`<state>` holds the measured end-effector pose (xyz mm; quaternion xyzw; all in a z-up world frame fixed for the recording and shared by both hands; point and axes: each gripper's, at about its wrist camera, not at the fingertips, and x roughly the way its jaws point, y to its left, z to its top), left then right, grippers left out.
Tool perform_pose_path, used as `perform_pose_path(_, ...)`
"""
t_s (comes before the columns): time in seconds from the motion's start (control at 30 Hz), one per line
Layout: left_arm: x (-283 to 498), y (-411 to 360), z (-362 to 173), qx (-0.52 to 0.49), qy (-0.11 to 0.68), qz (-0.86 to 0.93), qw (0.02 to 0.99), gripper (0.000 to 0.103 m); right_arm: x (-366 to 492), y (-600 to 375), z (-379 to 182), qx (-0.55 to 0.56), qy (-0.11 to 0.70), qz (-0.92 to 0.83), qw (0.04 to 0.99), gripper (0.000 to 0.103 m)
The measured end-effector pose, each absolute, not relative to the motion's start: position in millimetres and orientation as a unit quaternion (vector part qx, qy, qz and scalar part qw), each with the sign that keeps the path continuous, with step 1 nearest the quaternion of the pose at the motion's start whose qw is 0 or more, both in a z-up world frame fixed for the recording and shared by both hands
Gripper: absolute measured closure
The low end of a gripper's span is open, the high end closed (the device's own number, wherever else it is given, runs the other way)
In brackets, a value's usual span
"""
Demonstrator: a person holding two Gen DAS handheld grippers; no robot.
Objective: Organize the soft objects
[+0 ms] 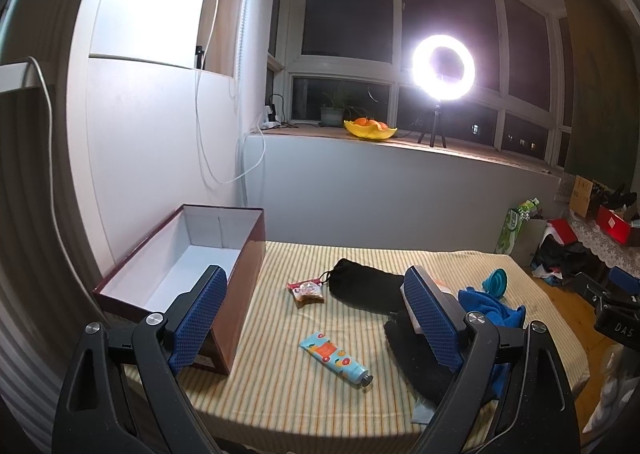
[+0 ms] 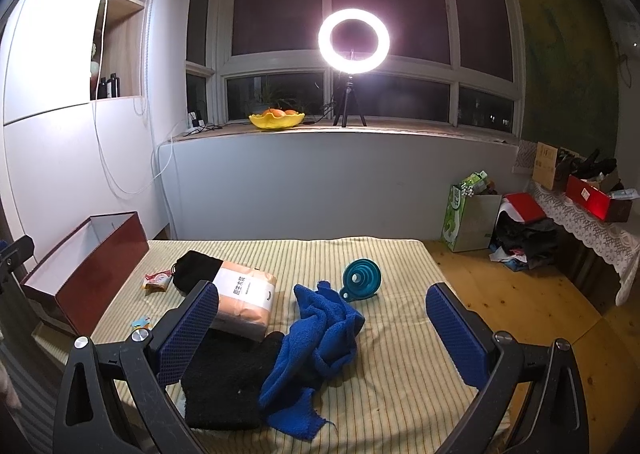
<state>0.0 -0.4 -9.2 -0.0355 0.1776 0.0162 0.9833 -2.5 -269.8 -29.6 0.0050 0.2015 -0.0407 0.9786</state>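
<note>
Sorting barely begun: box at left of frame holds nothing (as far as visible)
Blue towel, black cloth, pouch lie loose on bench; both grippers' jaws gape wide, gripping nothing.

A crumpled blue towel lies on the striped tabletop, overlapping a flat black cloth. Behind them, a black drawstring pouch lies beside a wrapped tissue pack. An open box stands at the left edge.
</note>
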Motion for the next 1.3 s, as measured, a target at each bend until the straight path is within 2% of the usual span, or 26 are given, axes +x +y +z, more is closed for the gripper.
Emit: perform_pose_path(1.3,7.7,-0.6,-14.8,-0.036,0.191,0.01,0.981,0.013,3.3,-269.9,-38.2,0.005,0.218,-0.041,0.975,0.001)
